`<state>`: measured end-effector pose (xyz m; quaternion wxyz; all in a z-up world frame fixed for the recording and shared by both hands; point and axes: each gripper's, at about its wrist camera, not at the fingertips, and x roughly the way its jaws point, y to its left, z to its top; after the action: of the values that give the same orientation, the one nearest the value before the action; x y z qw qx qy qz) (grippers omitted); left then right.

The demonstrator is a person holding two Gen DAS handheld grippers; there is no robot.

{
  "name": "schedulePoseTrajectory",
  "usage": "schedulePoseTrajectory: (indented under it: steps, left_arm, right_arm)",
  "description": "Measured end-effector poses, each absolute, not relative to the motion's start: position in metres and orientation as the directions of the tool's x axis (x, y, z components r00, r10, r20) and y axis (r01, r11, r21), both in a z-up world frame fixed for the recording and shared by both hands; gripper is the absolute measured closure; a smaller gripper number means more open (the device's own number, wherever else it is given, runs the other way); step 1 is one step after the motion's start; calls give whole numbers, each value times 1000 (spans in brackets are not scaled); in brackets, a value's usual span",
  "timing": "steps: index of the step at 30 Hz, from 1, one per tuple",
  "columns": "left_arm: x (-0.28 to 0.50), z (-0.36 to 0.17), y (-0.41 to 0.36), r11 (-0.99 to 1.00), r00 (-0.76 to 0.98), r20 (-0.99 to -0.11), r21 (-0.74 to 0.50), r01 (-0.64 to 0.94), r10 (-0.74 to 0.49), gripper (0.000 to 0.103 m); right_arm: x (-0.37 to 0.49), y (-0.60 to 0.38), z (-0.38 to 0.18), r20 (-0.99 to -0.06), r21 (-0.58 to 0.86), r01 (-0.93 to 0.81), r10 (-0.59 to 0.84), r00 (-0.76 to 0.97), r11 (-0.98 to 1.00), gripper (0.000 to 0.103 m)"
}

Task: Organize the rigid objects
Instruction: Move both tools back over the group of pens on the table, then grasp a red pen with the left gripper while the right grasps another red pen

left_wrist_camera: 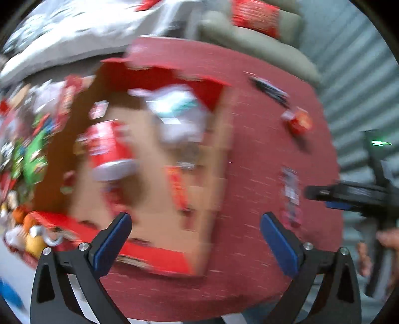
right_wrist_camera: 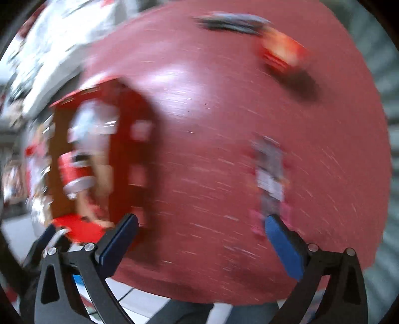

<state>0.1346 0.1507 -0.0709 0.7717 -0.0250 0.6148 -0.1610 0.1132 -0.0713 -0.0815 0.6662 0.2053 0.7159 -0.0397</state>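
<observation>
Both views are motion-blurred. An open cardboard box (left_wrist_camera: 159, 224) with red flaps sits on a round red table (left_wrist_camera: 261, 149). In it lie a red can (left_wrist_camera: 109, 147), a white-and-teal packet (left_wrist_camera: 174, 112) and a thin red bar (left_wrist_camera: 178, 187). My left gripper (left_wrist_camera: 195, 239) is open and empty over the box's near edge. My right gripper (right_wrist_camera: 200, 239) is open and empty above the table, right of the box (right_wrist_camera: 104, 154). A flat pink-edged packet (right_wrist_camera: 270, 179) lies by its right finger. A small red box (right_wrist_camera: 281, 54) and a dark pen-like item (right_wrist_camera: 232, 23) lie farther off.
The right gripper's black body (left_wrist_camera: 354, 194) shows at the right of the left wrist view. A heap of colourful snacks and toys (left_wrist_camera: 27, 154) lies left of the box. A grey-white cloth (left_wrist_camera: 74, 32) and a grey cushion (left_wrist_camera: 261, 42) lie behind the table.
</observation>
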Motion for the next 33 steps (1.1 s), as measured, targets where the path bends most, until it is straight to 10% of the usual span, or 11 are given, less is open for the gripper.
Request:
schedulePoseTrajectory:
  steps: [12,33]
  left_arm:
    - [140,-161,-12,954,53,-986,-137,266,-156,0]
    - [155,-223,-28,976,89,-996,5,217,-15,0]
  right_arm:
    - [33,-188,-134,-963,136,540,239,-125,831,0]
    - [40,-216,-165,-962,177,407,245,-119,896,0]
